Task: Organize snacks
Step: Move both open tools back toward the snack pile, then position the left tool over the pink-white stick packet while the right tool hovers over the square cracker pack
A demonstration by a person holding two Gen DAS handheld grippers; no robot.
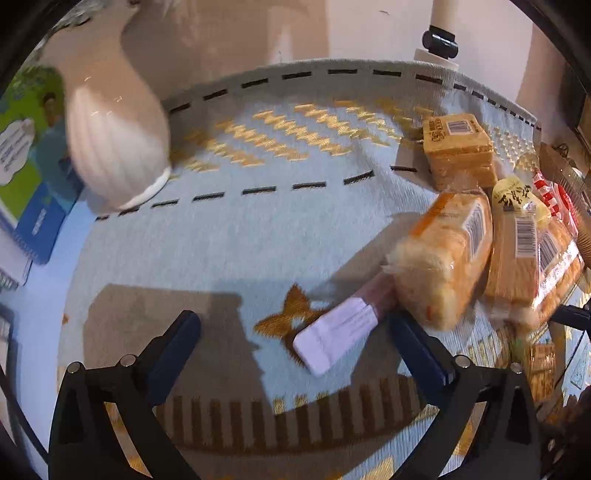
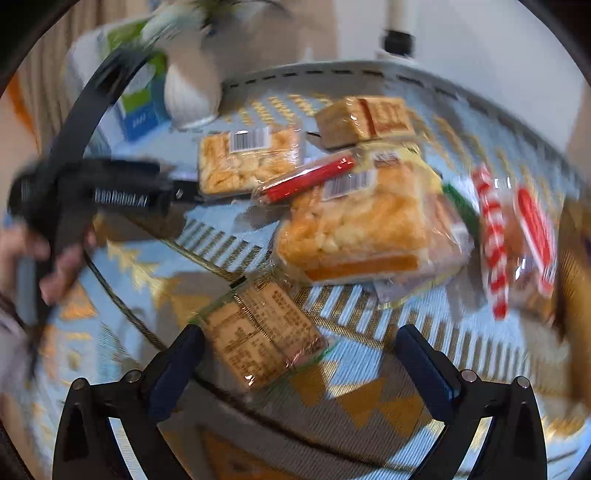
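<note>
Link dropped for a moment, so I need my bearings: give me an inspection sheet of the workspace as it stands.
Surface: pale blue woven cloth with gold patterns.
Job's things: clear-wrapped orange pastry packs piled together; brown label-printed packet apart; white-ended wrapped bar on the cloth.
Clutter: ribbed white ceramic vase; green and blue booklets.
Grippers: left gripper and right gripper, jaws open, empty.
Cables: thin dark cable across the cloth.
Surroundings: beige wall.

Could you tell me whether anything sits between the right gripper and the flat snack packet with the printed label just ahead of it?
Nothing visible does. The right gripper is open, and the flat snack packet lies on the cloth right at its left finger, partly between the fingers. The other snacks sit farther back.
</note>
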